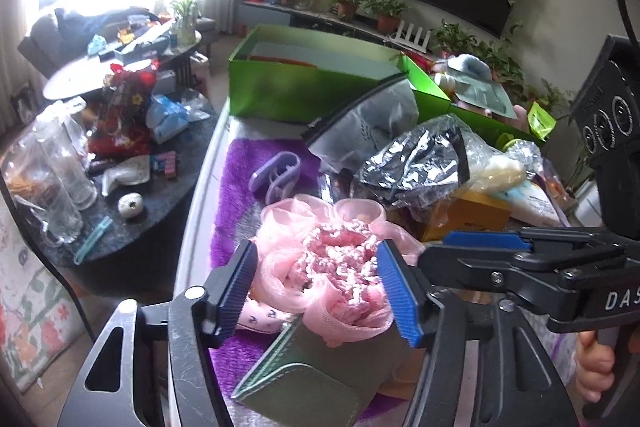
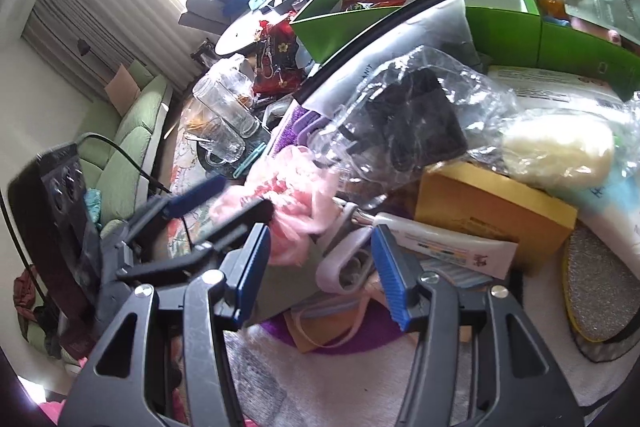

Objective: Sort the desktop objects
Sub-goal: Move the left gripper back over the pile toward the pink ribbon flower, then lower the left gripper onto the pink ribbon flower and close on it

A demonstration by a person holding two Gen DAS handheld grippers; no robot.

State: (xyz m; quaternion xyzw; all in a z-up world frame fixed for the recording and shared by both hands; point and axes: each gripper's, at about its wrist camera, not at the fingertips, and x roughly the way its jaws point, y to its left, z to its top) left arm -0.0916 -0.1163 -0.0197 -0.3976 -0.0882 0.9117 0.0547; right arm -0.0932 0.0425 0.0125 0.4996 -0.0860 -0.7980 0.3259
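Straddling the pink flower [image 1: 340,267], the left claw [image 1: 316,291] stands with its jaws partly apart, one blue pad on each side of the bloom; whether the pads already press the petals cannot be told. The flower lies on the purple mat [image 1: 248,167] at the near edge of the cluttered worktop, partly over a green pouch [image 1: 312,379]. The right claw [image 2: 320,275] is open and grips nothing, poised above a pale lilac clip [image 2: 340,267] beside a white tube [image 2: 448,247]. A sound grasp would probably close on the flower's dense centre, not the loose gauze, and lift straight up so the pouch stays put. The green box [image 1: 304,87] behind seems a likely destination.
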